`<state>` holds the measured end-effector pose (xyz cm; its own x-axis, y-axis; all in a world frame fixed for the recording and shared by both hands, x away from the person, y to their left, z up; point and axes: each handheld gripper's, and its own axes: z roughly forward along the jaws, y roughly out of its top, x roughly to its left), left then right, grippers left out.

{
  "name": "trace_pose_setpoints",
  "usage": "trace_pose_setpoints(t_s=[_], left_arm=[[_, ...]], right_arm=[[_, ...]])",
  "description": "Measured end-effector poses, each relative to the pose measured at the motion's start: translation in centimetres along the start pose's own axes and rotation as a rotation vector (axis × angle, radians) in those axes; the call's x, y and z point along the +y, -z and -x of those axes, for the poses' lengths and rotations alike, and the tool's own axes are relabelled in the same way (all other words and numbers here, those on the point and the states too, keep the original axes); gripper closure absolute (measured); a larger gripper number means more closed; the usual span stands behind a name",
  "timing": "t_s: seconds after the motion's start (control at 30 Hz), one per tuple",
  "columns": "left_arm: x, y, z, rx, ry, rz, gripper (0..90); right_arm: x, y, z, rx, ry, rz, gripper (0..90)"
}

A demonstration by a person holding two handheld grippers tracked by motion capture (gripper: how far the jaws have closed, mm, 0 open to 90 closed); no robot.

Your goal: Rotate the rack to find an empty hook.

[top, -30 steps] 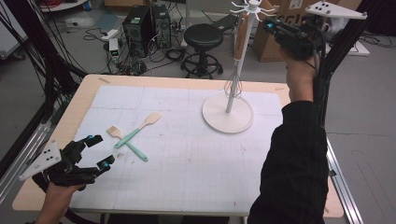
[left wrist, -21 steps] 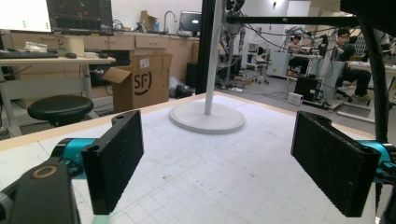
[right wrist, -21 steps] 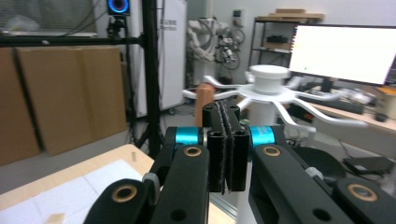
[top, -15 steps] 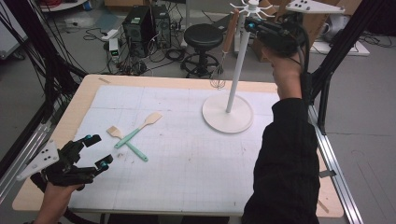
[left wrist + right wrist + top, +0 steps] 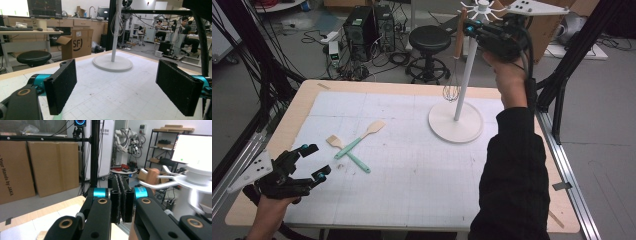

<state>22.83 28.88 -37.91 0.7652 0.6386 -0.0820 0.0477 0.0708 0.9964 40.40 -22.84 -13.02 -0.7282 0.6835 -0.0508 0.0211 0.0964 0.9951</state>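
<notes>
In the right gripper view, the white hook-topped stand [image 5: 200, 176] is blurred and cut off by the right edge, and the wooden handle of the wire whisk [image 5: 152, 177] hanging from it is smeared, so where it meets the hook cannot be told. In the high view, the stand's top is cut by the upper edge, and the pole is partly hidden behind the right gripper [image 5: 473, 29]. The two green-handled wooden spatulas [image 5: 354, 145] are too small for detail. In the left gripper view, the stand's upper part is cut off.
</notes>
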Motion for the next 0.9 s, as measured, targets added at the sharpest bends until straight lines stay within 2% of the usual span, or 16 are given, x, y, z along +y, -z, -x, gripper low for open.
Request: trace_pose_setpoints(t_s=[0.17, 0.37, 0.5, 0.6, 0.9], left_arm=[[-0.1, -0.1, 0.1, 0.004, 0.002, 0.001, 17.5], [-0.2, -0.5, 0.2, 0.003, 0.007, -0.003, 17.5], [-0.2, -0.6, 0.2, -0.002, 0.004, -0.008, 17.5], [-0.2, -0.5, 0.1, -0.001, 0.000, -0.010, 17.5], [-0.2, 0.0, 0.1, 0.007, 0.008, -0.001, 17.5]], right_arm=[[-0.4, 2.8, 1.4, -0.037, -0.024, 0.047, 88.5], [-1.0, 4.9, 2.8, -0.115, -0.058, 0.058, 88.5], [-1.3, 4.9, 3.4, -0.151, -0.067, 0.053, 88.4], [-1.2, 4.5, 3.5, -0.153, -0.071, 0.047, 88.4], [-0.5, 2.9, 2.6, -0.114, -0.052, 0.028, 88.4]])
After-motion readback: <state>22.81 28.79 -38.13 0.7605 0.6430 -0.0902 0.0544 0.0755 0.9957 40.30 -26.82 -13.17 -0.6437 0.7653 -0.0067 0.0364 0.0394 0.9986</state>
